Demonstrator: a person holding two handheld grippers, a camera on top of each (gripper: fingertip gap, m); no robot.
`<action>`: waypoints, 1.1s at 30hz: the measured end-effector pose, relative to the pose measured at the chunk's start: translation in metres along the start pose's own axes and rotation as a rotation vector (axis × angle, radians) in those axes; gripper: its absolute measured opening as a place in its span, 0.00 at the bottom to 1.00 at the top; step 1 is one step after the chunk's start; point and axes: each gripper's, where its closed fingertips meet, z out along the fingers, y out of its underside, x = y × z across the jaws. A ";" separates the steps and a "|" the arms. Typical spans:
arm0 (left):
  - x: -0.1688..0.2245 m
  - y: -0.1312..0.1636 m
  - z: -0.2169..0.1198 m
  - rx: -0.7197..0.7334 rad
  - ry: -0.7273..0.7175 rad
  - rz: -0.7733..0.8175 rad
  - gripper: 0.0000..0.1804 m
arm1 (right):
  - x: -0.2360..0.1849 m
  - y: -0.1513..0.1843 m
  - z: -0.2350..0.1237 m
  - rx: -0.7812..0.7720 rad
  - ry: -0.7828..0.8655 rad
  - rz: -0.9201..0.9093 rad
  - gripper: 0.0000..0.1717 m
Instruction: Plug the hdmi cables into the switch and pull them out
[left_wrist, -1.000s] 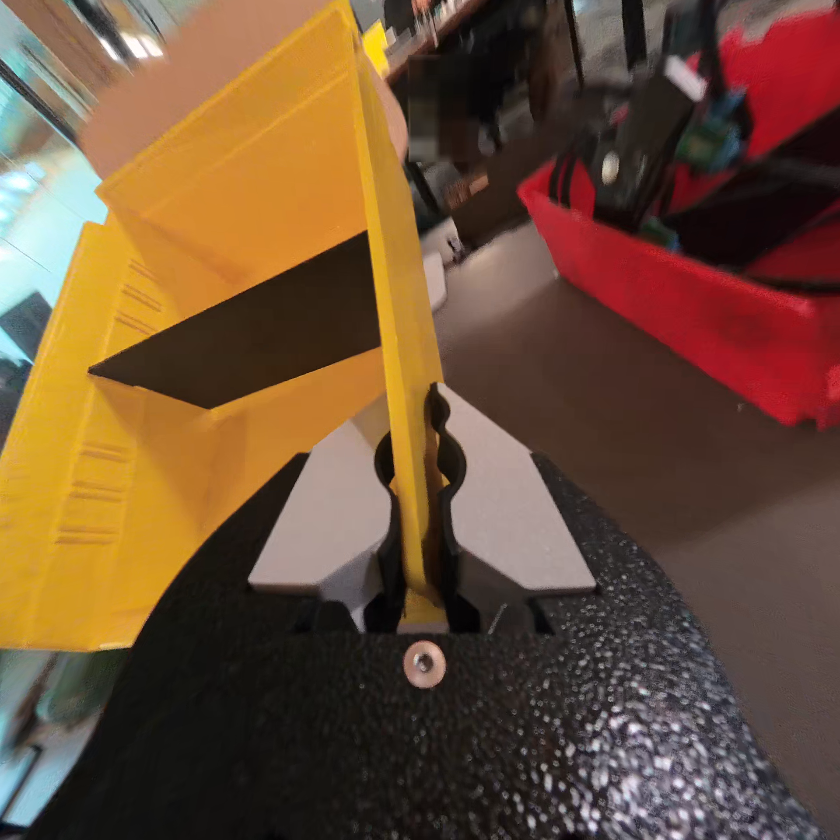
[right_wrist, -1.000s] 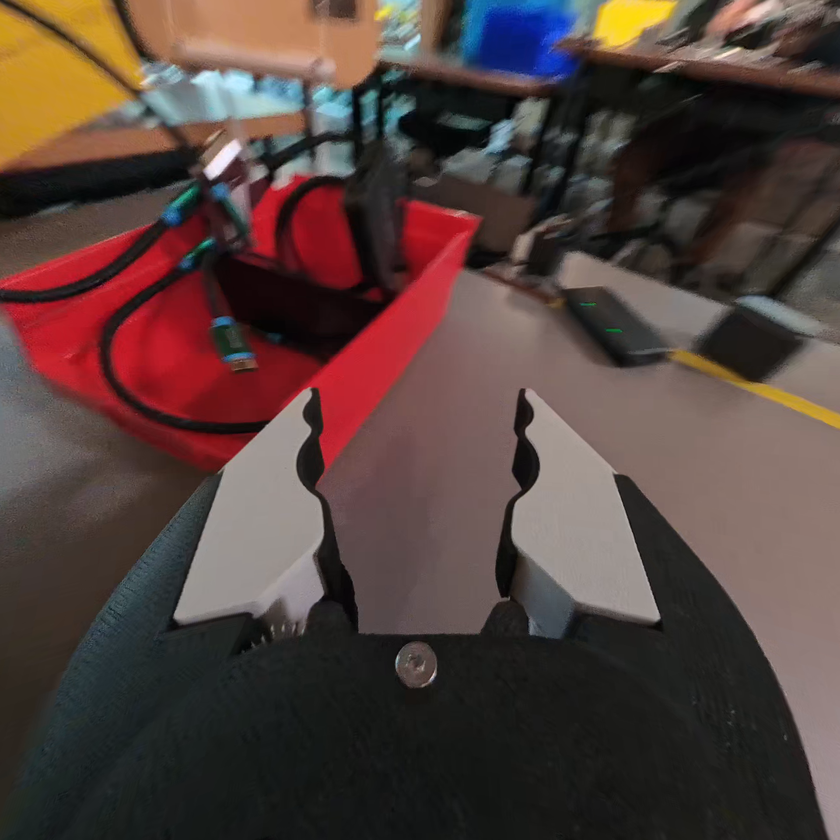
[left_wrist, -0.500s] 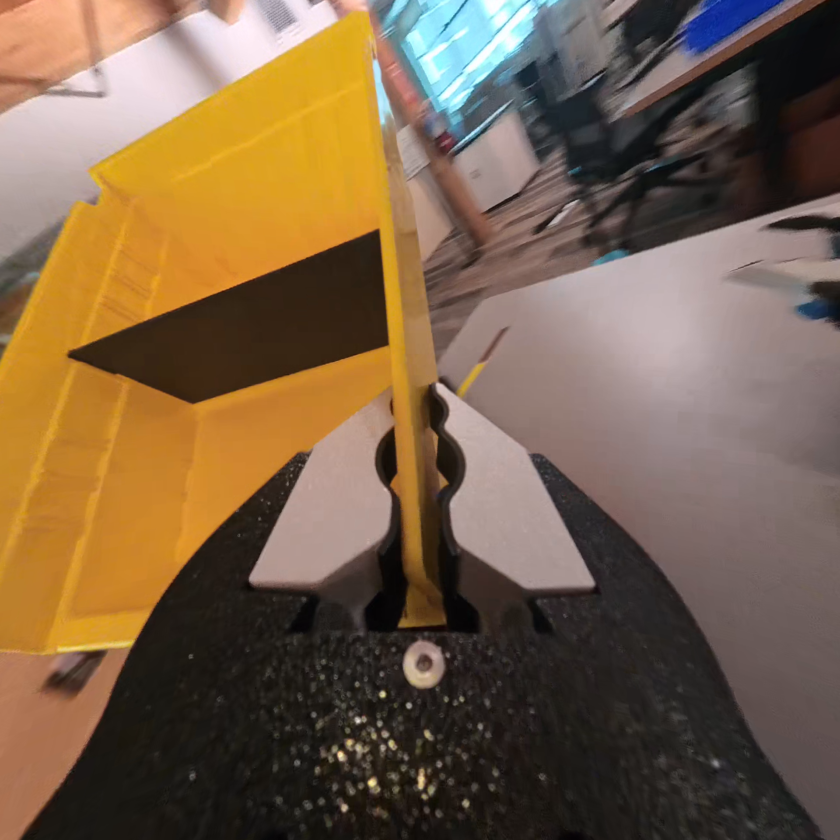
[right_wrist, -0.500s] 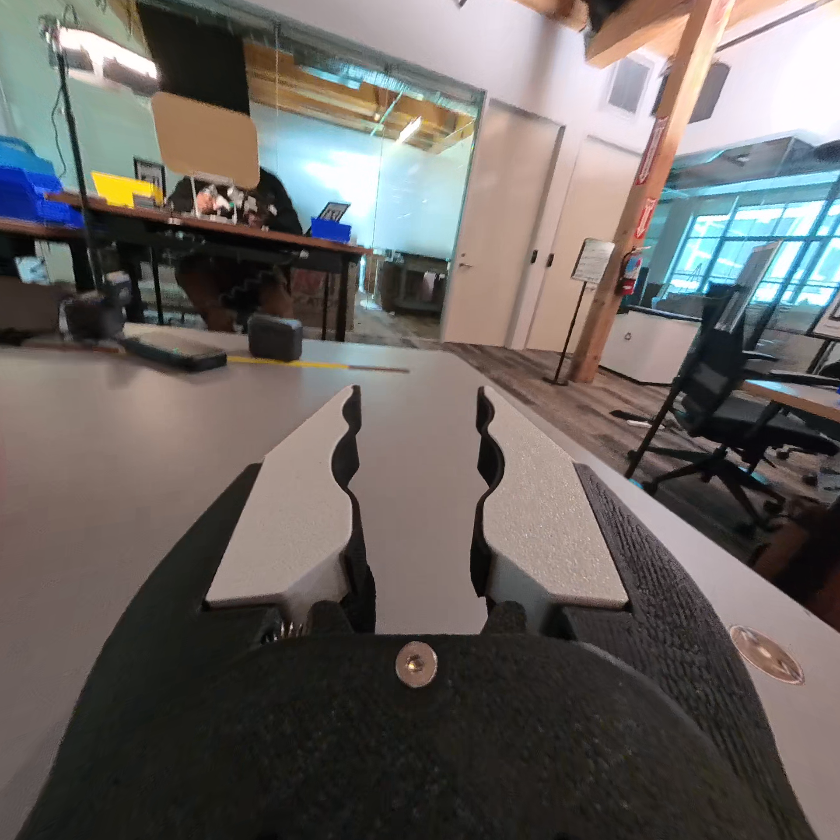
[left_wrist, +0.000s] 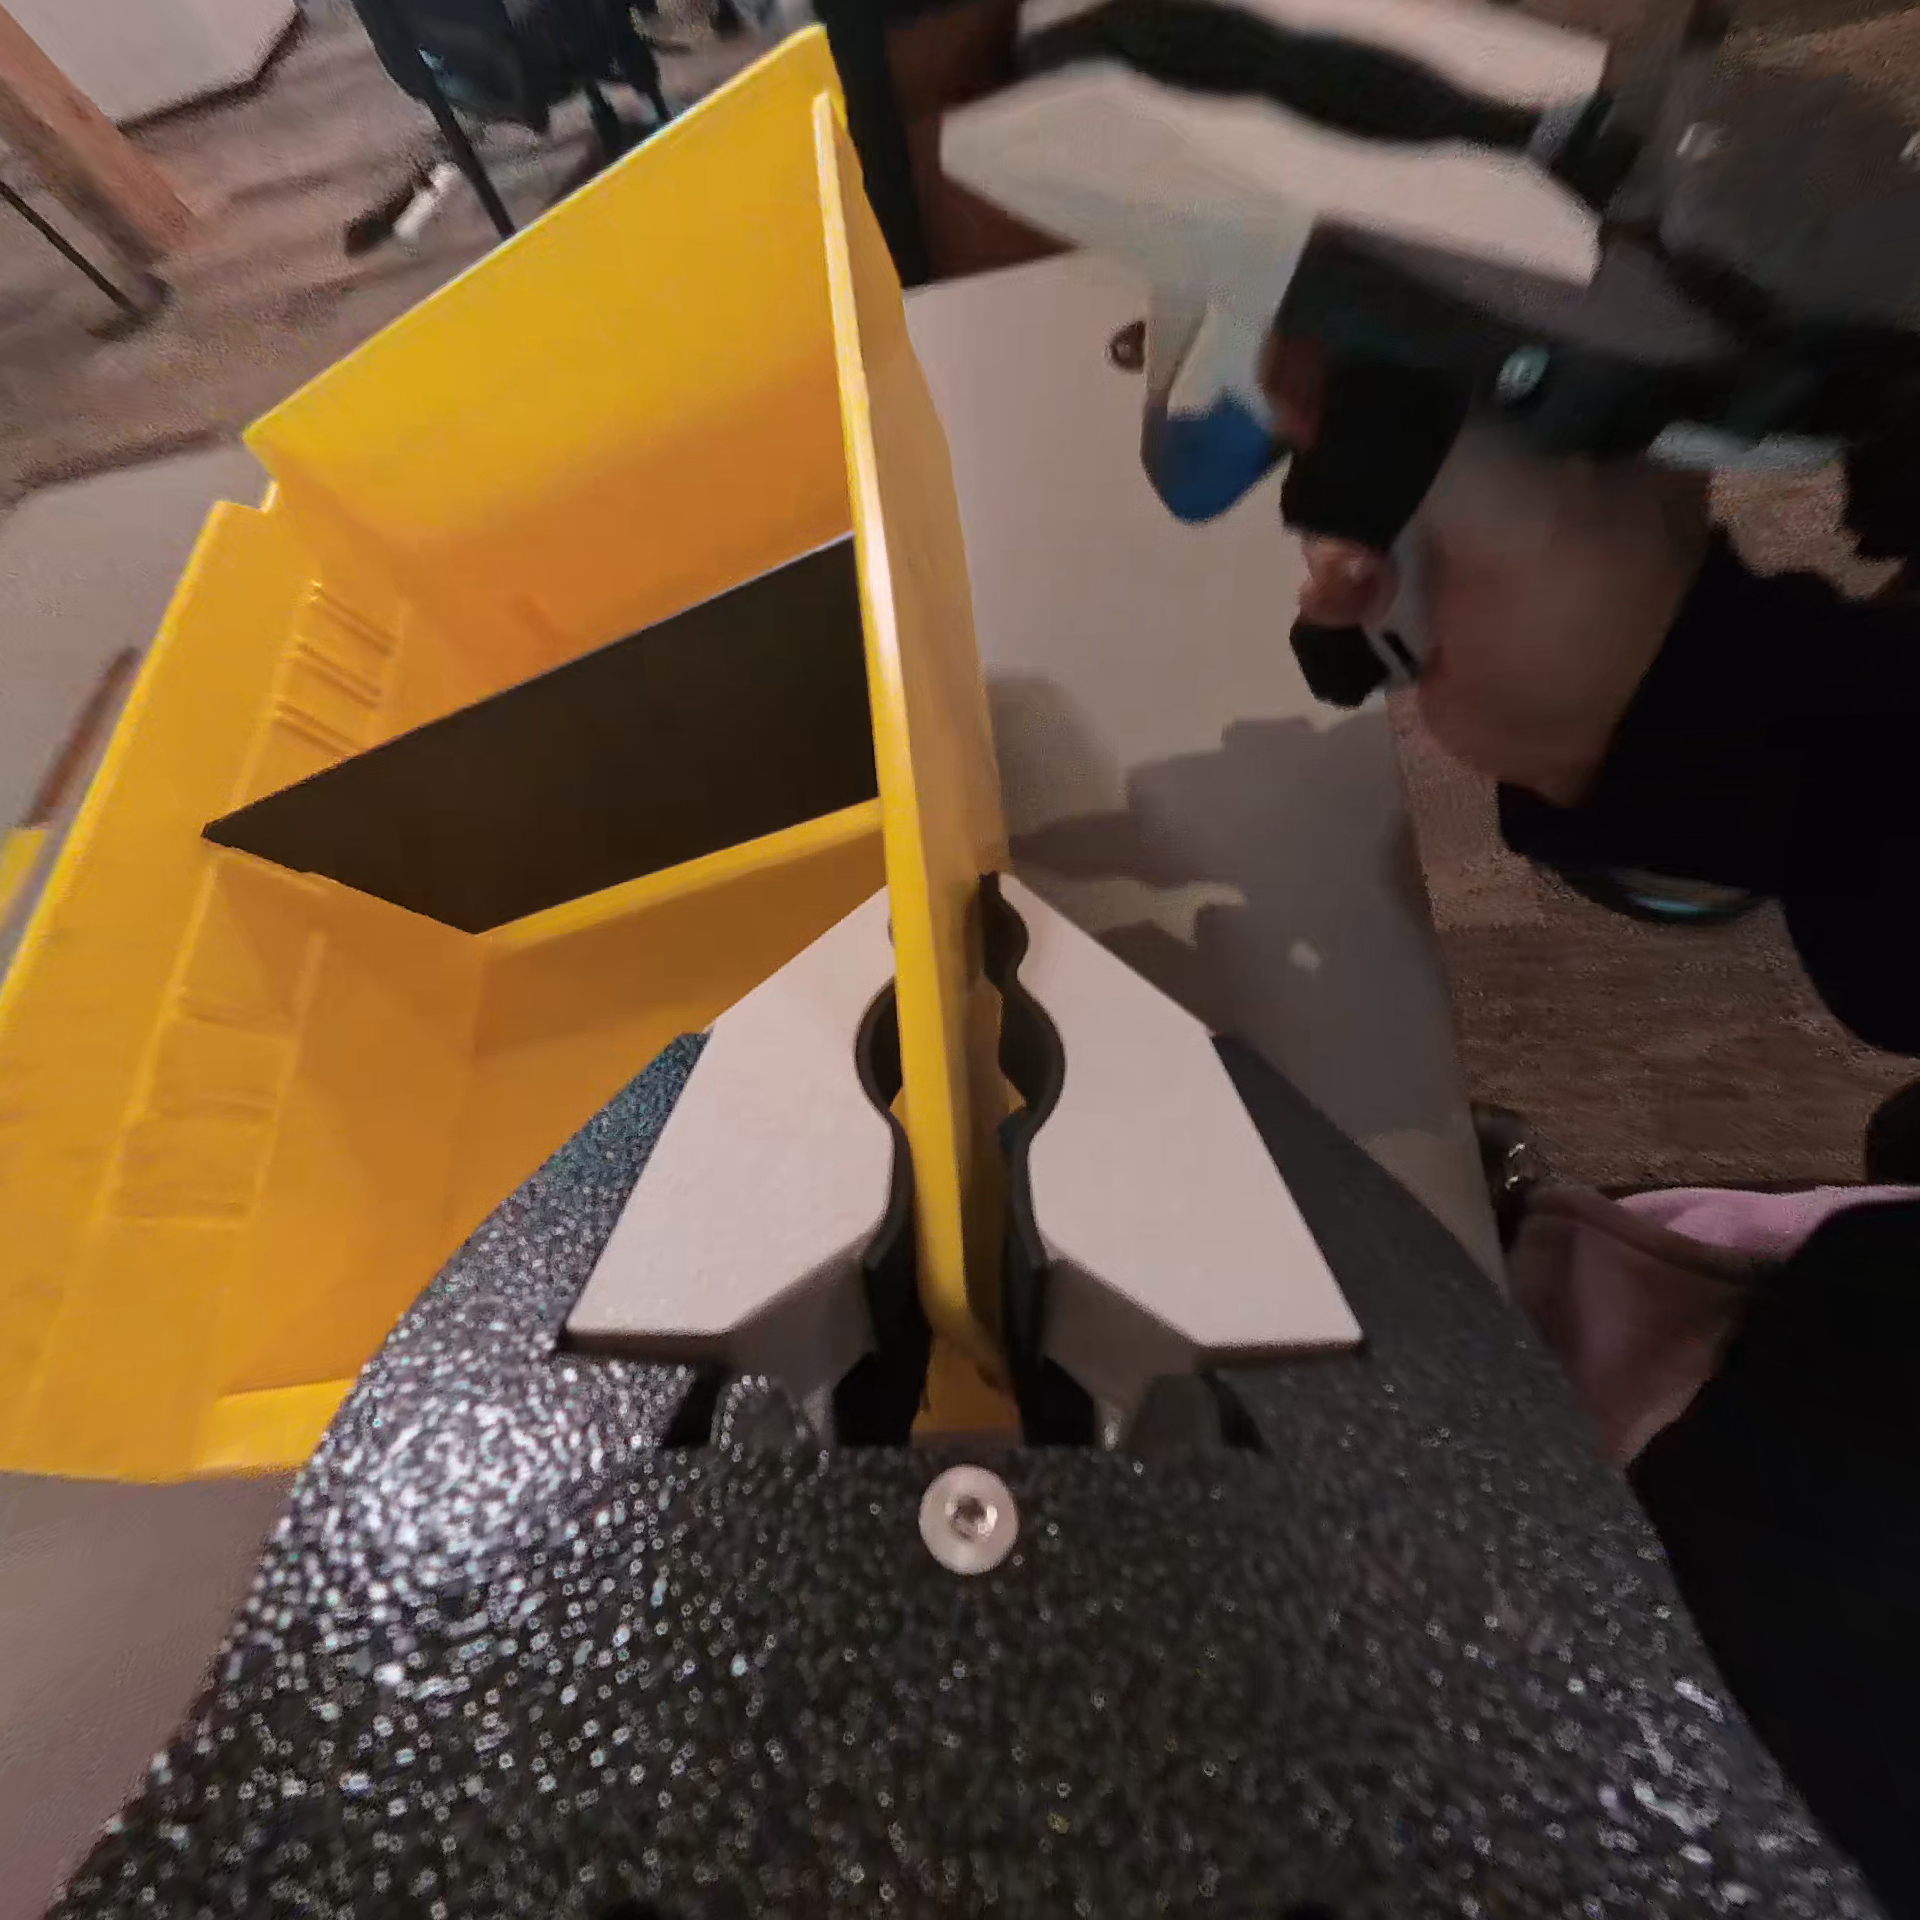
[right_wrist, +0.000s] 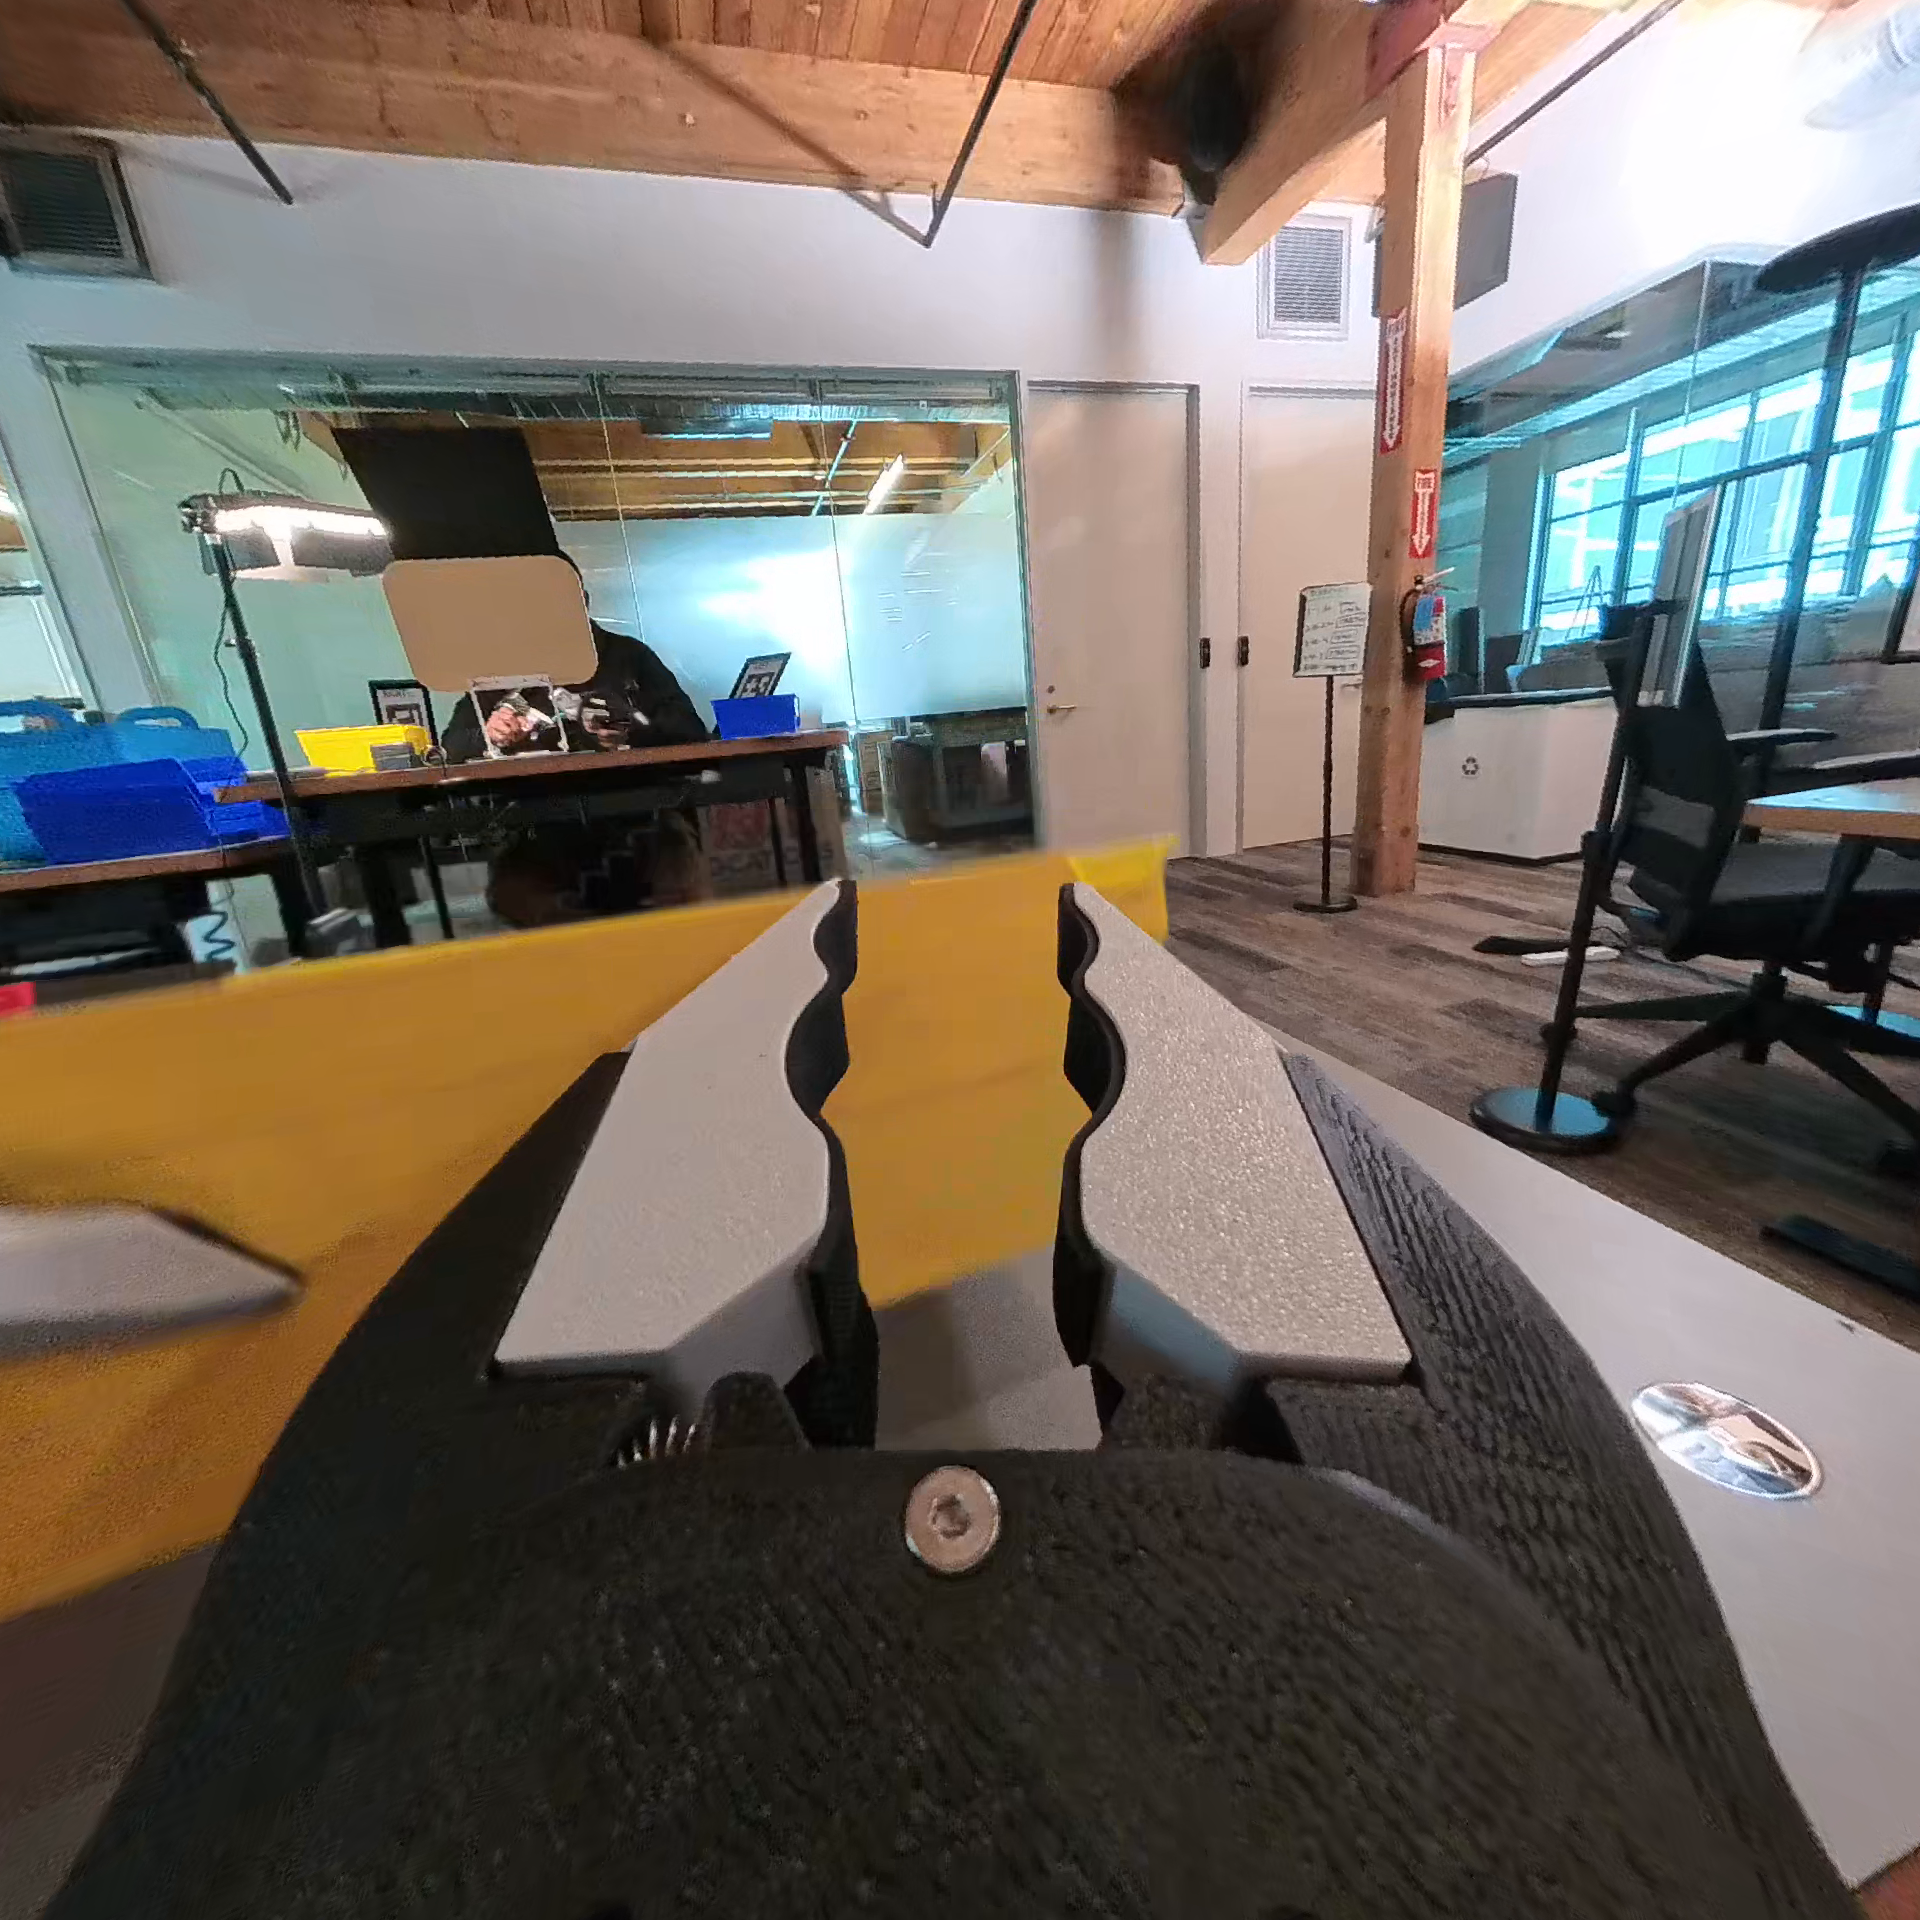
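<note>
Plainly clamped, the left tongs (left_wrist: 940, 914), both ridged black pads (left_wrist: 1023, 1049) pressed on the thin side wall of a rigid, glossy yellow plastic bin (left_wrist: 540, 436) hanging out ahead and to their left, probably so as to carry it by its rim. Parted and bare, the right tongs (right_wrist: 956, 914), facing that bin's smooth outer wall just beyond the tips, over a matte grey table (right_wrist: 1766, 1621). No HDMI cables or switch anywhere in view.
</note>
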 end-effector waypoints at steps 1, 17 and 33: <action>0.002 0.008 0.007 -0.015 0.006 -0.009 0.04 | 0.000 0.000 0.000 -0.001 -0.002 0.004 0.22; -0.077 0.002 -0.252 0.573 -0.598 -0.048 0.42 | -0.080 -0.014 0.003 -0.016 -0.145 -0.032 0.62; -0.088 0.221 -0.346 0.293 -1.092 -0.495 0.60 | -0.147 0.077 -0.020 -0.402 -0.085 -0.366 0.73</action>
